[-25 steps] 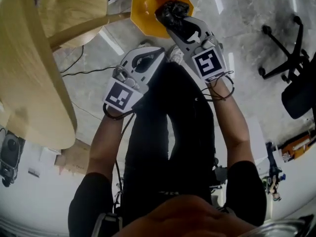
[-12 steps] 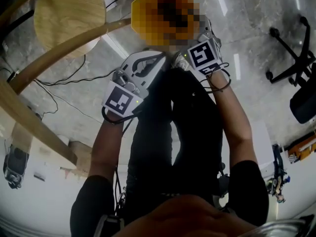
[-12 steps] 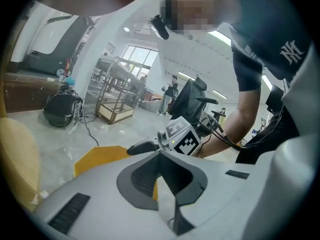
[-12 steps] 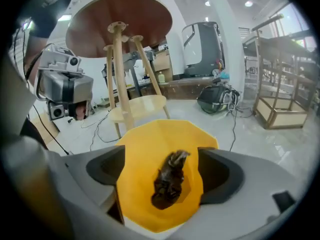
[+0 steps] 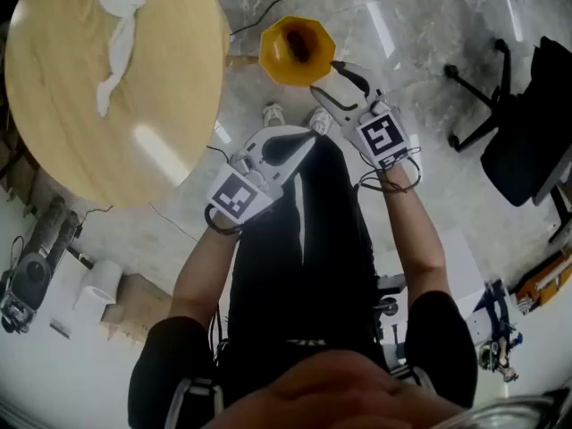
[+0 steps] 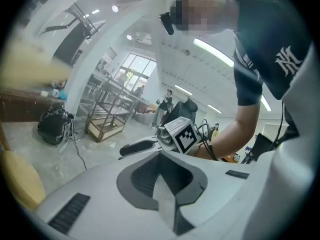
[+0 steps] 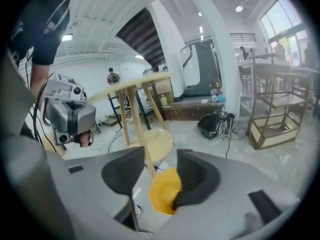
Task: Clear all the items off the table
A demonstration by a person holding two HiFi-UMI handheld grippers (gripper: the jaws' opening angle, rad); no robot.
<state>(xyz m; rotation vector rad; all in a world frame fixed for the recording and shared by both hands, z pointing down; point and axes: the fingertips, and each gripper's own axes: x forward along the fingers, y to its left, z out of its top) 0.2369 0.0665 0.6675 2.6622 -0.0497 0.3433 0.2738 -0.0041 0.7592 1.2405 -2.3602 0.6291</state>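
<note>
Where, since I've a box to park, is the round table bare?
Most of the table is bare: everything right of and below the white cloth, out to the rim nearest the yellow bin. Only the top-left strip, where the cloth lies, is taken.

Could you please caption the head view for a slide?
Right gripper, empty jaws just closing, by the bin; left gripper shut; cloth on table.
</note>
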